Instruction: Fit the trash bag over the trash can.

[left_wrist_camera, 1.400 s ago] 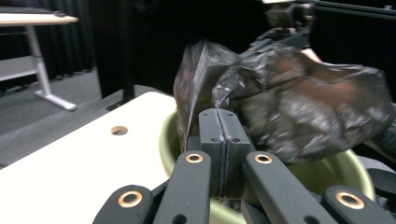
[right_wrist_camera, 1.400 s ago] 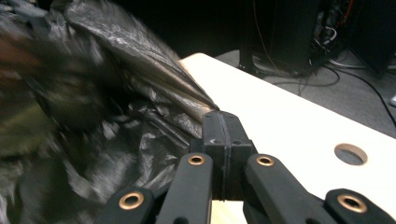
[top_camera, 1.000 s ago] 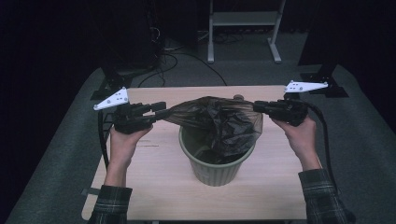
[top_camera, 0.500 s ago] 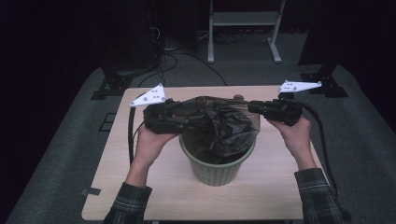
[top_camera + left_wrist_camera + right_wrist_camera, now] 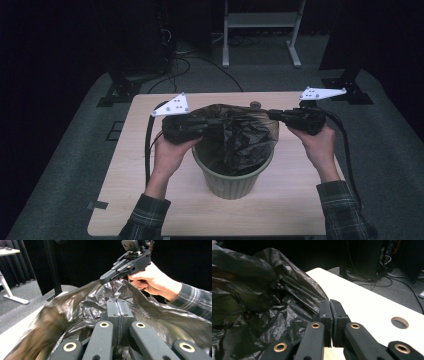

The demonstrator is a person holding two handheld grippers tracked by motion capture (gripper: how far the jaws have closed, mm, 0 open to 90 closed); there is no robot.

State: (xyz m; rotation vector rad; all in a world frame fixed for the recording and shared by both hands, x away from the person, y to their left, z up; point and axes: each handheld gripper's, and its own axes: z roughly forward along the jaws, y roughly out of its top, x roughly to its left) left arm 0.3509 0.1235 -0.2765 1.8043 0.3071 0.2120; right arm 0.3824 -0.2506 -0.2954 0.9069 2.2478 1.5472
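Tongs come first: the left gripper (image 5: 220, 121) is clenched, its jaws having just been closing, and in the left gripper view its pads (image 5: 119, 308) meet in a fold of the black bin bag (image 5: 240, 135); whether film is truly pinched between them I cannot tell for sure, though it looks so. The right gripper (image 5: 272, 114) is likewise clenched, and from the left gripper view its tips (image 5: 106, 279) nip the bag's edge at the far side. Seen from above, the left one sits at about nine o'clock of the green waste bin (image 5: 232, 177) and the right one at about two o'clock, both above the rim, with the bag stretched and rumpled between them and sagging into the bin's mouth. The step in hand seems to be lining the bin: the bag's mouth is held over the opening but not yet folded over the rim. Next, I judge, the hands must spread the film wider and draw it down outside the rim, gently, since thin plastic tears or slips. Beyond lies the pale table (image 5: 150, 200), bin near its middle.
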